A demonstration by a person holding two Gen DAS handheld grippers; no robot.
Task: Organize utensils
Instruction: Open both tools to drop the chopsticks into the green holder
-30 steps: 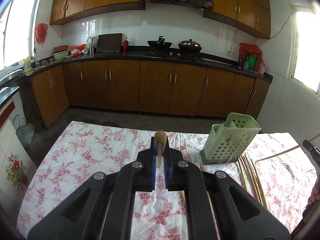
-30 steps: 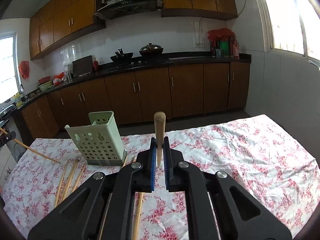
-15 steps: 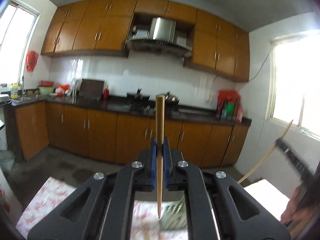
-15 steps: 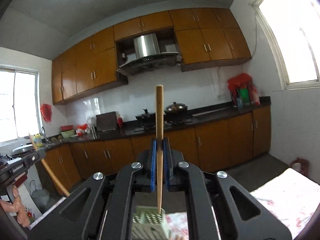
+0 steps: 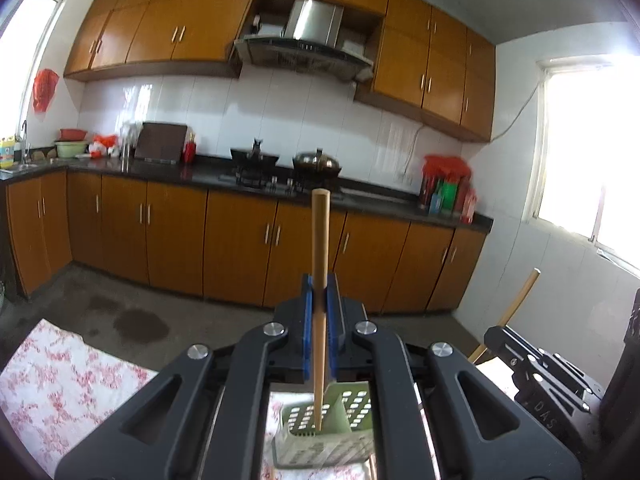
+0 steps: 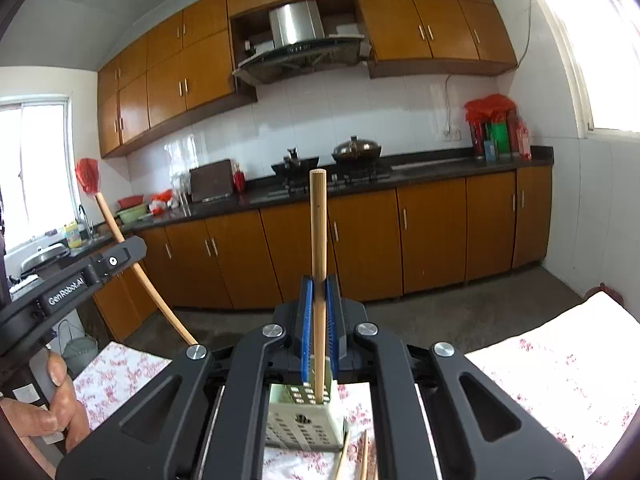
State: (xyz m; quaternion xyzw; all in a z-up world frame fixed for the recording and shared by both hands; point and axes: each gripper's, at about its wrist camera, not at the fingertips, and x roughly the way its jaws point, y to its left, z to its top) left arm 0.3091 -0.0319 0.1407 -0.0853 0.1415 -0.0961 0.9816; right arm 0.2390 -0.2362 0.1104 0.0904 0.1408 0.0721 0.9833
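My left gripper [image 5: 319, 300] is shut on a wooden chopstick [image 5: 320, 240] that stands upright, its thin tip over the open top of the pale green perforated utensil holder [image 5: 304, 436] below. My right gripper [image 6: 319, 300] is shut on a second chopstick [image 6: 318, 232], also upright, with its tip over the same holder [image 6: 304, 420]. Each gripper shows in the other's view: the right one [image 5: 496, 332] at the right edge, the left one [image 6: 124, 252] at the left with a hand [image 6: 60, 404] on its handle.
The holder stands on a table under a white cloth with pink flowers [image 5: 60, 384]. Loose chopsticks [image 6: 348, 456] lie by the holder's base. Beyond the table are a bare floor, brown cabinets [image 5: 240, 240] and a dark counter with a stove.
Both grippers rose and tipped up off the table, turning their chopsticks from pointing away to upright. They closed in over the green holder, which now sits directly below both tips.
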